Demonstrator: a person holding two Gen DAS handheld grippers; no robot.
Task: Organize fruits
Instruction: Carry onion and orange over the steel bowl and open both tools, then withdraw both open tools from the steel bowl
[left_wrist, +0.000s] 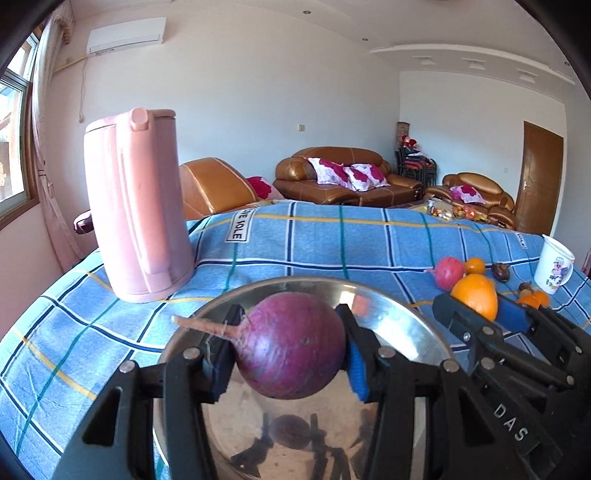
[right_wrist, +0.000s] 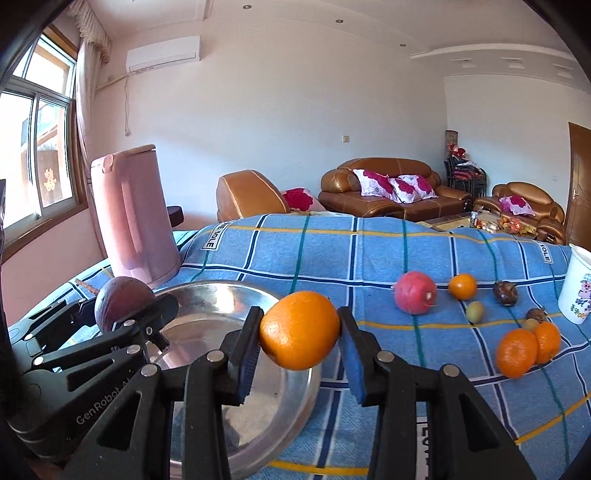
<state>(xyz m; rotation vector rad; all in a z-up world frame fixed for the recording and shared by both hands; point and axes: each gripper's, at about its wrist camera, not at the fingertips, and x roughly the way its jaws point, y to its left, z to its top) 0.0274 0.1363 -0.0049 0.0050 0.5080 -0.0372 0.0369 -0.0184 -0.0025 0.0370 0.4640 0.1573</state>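
My left gripper (left_wrist: 291, 354) clamps a purple root (left_wrist: 293, 345) above the steel plate (left_wrist: 402, 317); my right gripper (right_wrist: 300, 330) pinches an orange (right_wrist: 299, 329) over the plate's 3 o'clock rim. A pink kettle (left_wrist: 136, 210) stands at 10 o'clock, loose fruit (right_wrist: 517, 352) and a white cup (right_wrist: 576, 288) at 2 o'clock on the blue plaid cloth (right_wrist: 332, 251), and brown sofas (right_wrist: 384, 188) stand beyond.
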